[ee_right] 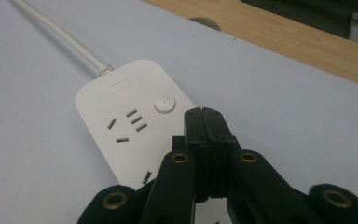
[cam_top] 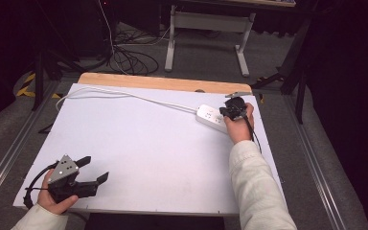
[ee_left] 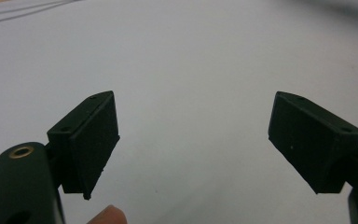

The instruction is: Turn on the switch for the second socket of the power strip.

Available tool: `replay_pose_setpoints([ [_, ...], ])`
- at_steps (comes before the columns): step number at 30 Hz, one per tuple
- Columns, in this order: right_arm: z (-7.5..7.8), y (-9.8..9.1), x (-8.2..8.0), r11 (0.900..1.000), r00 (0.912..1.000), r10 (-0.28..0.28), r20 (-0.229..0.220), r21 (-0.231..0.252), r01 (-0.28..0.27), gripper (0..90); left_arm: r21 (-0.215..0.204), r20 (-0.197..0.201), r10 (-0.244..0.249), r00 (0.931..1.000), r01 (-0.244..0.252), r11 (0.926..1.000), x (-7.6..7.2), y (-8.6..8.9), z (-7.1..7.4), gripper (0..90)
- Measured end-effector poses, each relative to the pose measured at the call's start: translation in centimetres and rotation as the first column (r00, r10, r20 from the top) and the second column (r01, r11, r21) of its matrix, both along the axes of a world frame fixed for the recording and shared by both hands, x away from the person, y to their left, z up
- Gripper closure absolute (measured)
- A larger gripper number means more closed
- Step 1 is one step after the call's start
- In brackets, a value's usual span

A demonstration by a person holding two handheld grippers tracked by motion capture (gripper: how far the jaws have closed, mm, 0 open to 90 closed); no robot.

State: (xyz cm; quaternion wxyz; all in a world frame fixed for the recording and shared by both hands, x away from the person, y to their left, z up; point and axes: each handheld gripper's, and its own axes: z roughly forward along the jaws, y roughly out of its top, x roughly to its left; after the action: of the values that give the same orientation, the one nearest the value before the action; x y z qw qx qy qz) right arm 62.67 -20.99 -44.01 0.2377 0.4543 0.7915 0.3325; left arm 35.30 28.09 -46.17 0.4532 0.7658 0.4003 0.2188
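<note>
My right gripper point(ee_right: 204, 114) has its jaws pressed together on nothing, tips just beside the round button point(ee_right: 163, 103) on the power strip point(cam_top: 212, 118) at the table's far right. Button not yet pressed, I judge. My left gripper point(cam_top: 92, 168) rests wide open, empty, well apart.

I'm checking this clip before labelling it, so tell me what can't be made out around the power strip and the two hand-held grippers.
- Power strip, right gripper view: its near end is hidden behind the shut right hand-held gripper; whether the tips touch it cannot be told.
- Power strip, high view: the sockets are too small to read, and the hand covers one end.
- White cord, high view: its far end runs off the table edge.
- Left hand-held gripper, left gripper view: background blurred.
</note>
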Motion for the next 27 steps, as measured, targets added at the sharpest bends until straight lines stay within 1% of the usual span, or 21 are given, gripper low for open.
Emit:
replay_pose_setpoints([
  [5,-0.3,-0.2,0.2,0.9998,0.9997,-0.016,-0.02,0.007,0.016,90.0,-0.005,-0.006,-0.004,1.0,0.004,1.0,0.1,0.0,-0.1,16.5],
  [11,-0.5,-0.2,0.4,0.9998,0.9996,-0.019,-0.023,0.007,0.019,90.0,-0.004,-0.007,-0.005,1.0,0.005,1.0,0.1,0.0,-0.1,16.5],
  [14,-0.7,-0.1,0.4,0.9997,0.9995,-0.023,-0.023,0.01,0.023,90.0,-0.011,-0.012,-0.005,0.9999,0.005,0.9999,0.1,-0.1,-0.1,16.5],
  [17,-0.7,-0.1,0.4,0.9996,0.9995,-0.026,-0.016,0.013,0.026,90.0,-0.007,-0.015,-0.009,0.9999,0.009,0.9999,0.1,-0.1,-0.1,16.5],
  [22,-0.9,0.1,0.4,0.9997,0.9996,-0.025,-0.016,-0.009,0.025,90.0,-0.006,-0.014,-0.011,0.9998,0.011,0.9999,0.1,-0.1,-0.1,16.5],
  [26,-1.1,0.2,0.4,0.9994,0.9993,-0.033,-0.017,-0.012,0.033,90.0,-0.007,-0.013,-0.009,0.9999,0.009,0.9999,0.1,-0.1,-0.1,16.5],
  [27,-1.2,0.1,0.4,0.9994,0.9994,-0.034,-0.01,-0.009,0.034,90.0,-0.007,-0.016,-0.01,0.9998,0.01,0.9999,0.1,-0.1,-0.1,16.5],
])
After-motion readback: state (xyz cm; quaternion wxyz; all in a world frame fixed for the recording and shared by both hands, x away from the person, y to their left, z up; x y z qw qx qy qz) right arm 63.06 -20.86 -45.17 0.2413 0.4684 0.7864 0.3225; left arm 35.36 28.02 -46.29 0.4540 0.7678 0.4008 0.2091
